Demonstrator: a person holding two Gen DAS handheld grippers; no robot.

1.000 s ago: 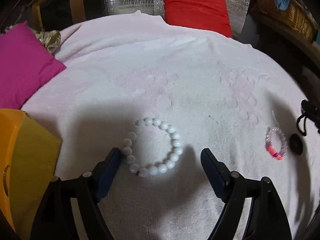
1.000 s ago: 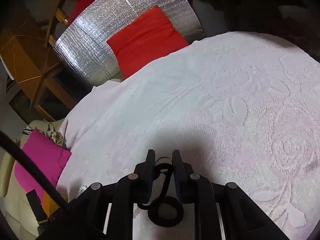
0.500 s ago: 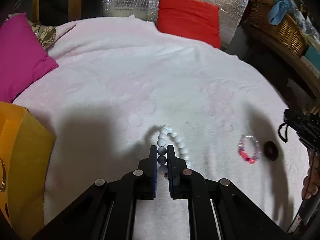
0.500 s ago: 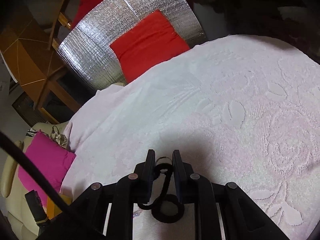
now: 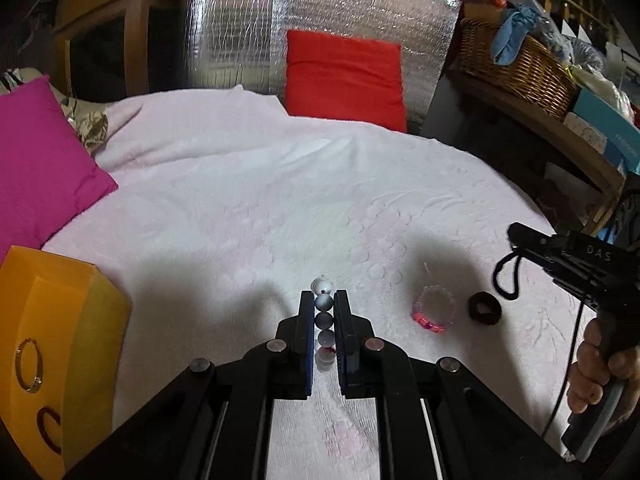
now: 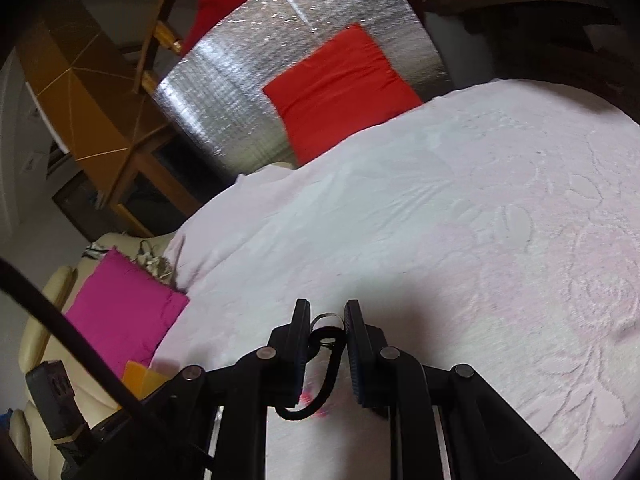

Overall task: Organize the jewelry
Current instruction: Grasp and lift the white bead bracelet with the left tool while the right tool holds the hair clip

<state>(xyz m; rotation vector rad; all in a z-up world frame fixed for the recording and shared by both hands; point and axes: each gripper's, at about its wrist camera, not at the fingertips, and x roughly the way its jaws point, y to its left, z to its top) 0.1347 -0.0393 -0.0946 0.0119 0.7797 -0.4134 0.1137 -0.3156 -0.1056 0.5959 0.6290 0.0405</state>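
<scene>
My left gripper point(image 5: 323, 300) is shut on a white bead bracelet point(image 5: 323, 302) and holds it above the pale pink bedspread point(image 5: 280, 200). A pink beaded bracelet point(image 5: 434, 307) and a black hair tie point(image 5: 485, 308) lie on the bedspread to its right. My right gripper point(image 6: 327, 312) is shut on a black cord necklace point(image 6: 320, 368) with a metal ring at its tip; the cord hangs down between the fingers. The right gripper also shows in the left wrist view point(image 5: 520, 240). An orange box point(image 5: 56, 344) at the left holds a gold ring point(image 5: 28, 366).
A magenta cushion point(image 5: 36, 160) lies at the left, a red cushion point(image 5: 344, 76) at the back against a silver foil panel point(image 5: 320, 12). A wicker basket point(image 5: 520, 68) stands on a shelf at the right.
My left gripper closed on the white bead bracelet and lifted it off the bedspread. My right gripper kept hold of the black cord and rose a little.
</scene>
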